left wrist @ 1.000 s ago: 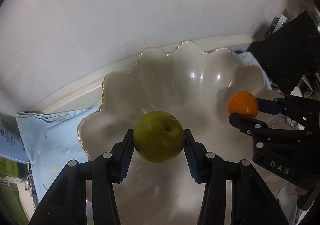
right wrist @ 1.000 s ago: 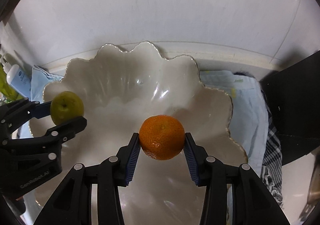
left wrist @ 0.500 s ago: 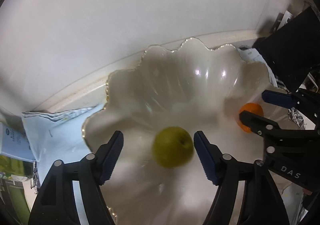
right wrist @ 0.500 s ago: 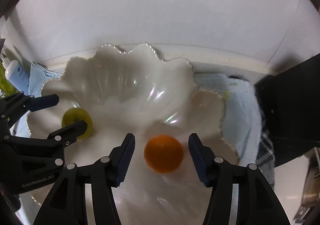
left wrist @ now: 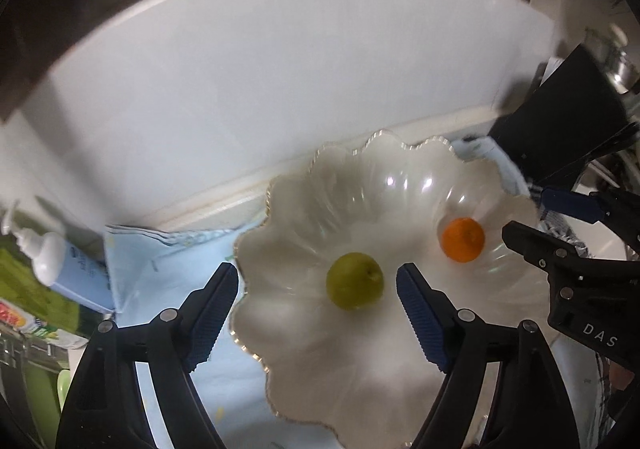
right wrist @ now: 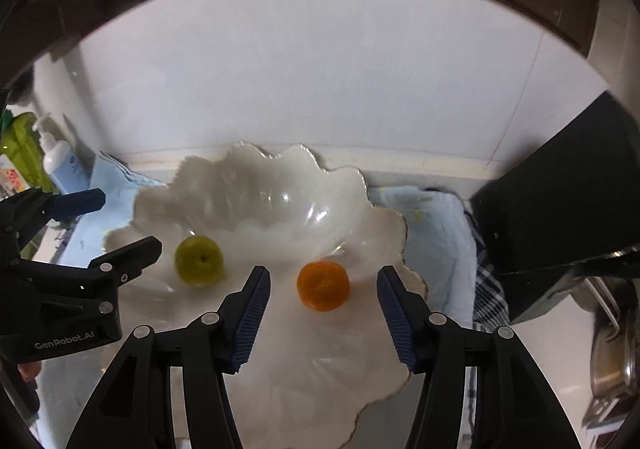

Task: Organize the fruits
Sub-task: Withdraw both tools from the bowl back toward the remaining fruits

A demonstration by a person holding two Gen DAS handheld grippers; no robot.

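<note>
From my left wrist camera, my left gripper (left wrist: 318,307) has just been opening and stands wide and empty. The green apple (left wrist: 354,280) lies free in the scalloped white bowl (left wrist: 304,185). It looks firm and smooth, likely to roll; I would pinch it across its widest part.

From my right wrist camera, my right gripper (right wrist: 323,307) is parted, holding nothing. The mandarin (right wrist: 323,285) sits in the bowl beyond its fingertips. Its peel is probably soft, so a gentle squeeze suits it.

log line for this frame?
left gripper: open, just opened | right gripper: open | green apple, orange: in scalloped bowl, apart | phase: released
</note>
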